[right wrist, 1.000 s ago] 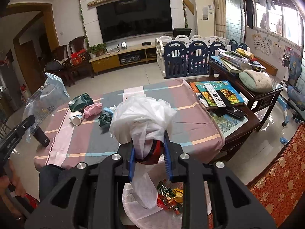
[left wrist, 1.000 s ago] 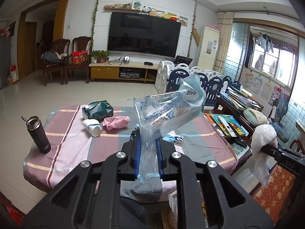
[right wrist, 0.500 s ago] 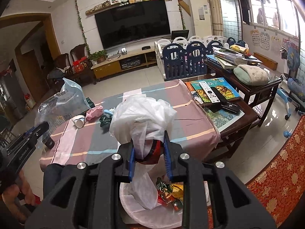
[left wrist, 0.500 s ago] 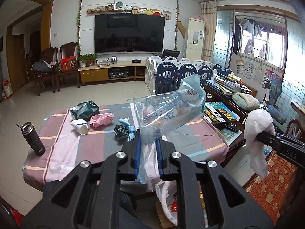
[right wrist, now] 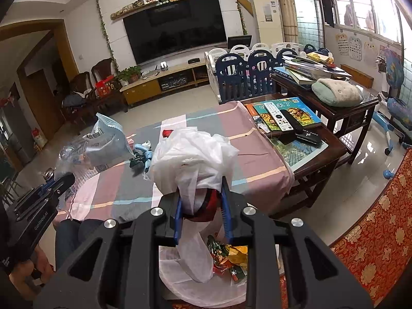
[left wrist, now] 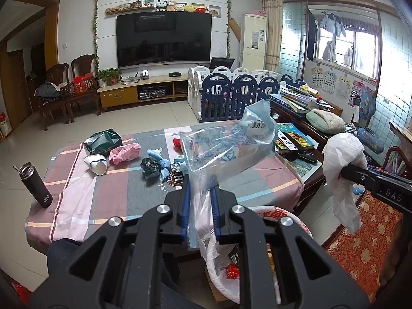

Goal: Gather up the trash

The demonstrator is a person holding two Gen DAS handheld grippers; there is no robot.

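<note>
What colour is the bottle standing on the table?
Black bottle, seen best in the left wrist view.

"DAS" on right gripper [left wrist: 342, 173], possibly "GenRobot.AI" on left gripper [right wrist: 61, 180]

This is a living room in a home. A big television [left wrist: 164, 40] hangs on the far wall above a low wooden cabinet [left wrist: 140, 91]. Wooden armchairs [left wrist: 68, 87] stand far left, a child's playpen fence [left wrist: 231, 95] at right.
</note>
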